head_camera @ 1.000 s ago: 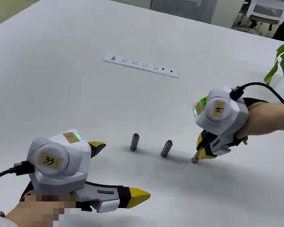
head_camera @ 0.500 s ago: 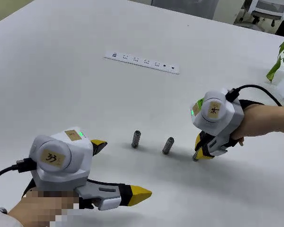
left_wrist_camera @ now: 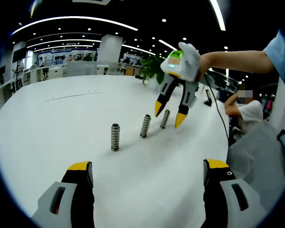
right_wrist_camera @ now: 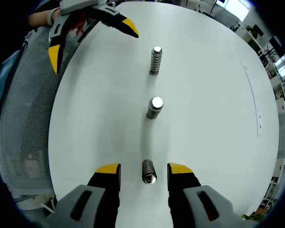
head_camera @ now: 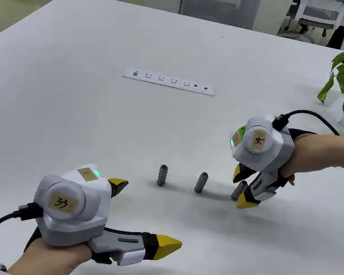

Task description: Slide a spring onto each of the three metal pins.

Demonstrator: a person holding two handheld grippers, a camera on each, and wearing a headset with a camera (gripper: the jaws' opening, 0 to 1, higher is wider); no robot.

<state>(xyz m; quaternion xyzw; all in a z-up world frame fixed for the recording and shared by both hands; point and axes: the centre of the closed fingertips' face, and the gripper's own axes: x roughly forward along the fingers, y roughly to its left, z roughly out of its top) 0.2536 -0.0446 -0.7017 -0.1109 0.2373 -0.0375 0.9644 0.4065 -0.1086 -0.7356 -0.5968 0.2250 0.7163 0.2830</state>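
R gripper [head_camera: 241,188] has let go: jaws now apart, straddling third spring [head_camera: 239,189], upright toward table's [head_camera: 74,86] right edge. First spring [head_camera: 163,175], second spring [head_camera: 201,181] stand alongside; task looks done. L gripper [head_camera: 143,215] idles, jaws apart.

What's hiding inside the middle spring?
A metal pin. Its shiny round top pokes out of the middle spring in the right gripper view. The coils cover the rest of the pin, so its shaft can't be seen.
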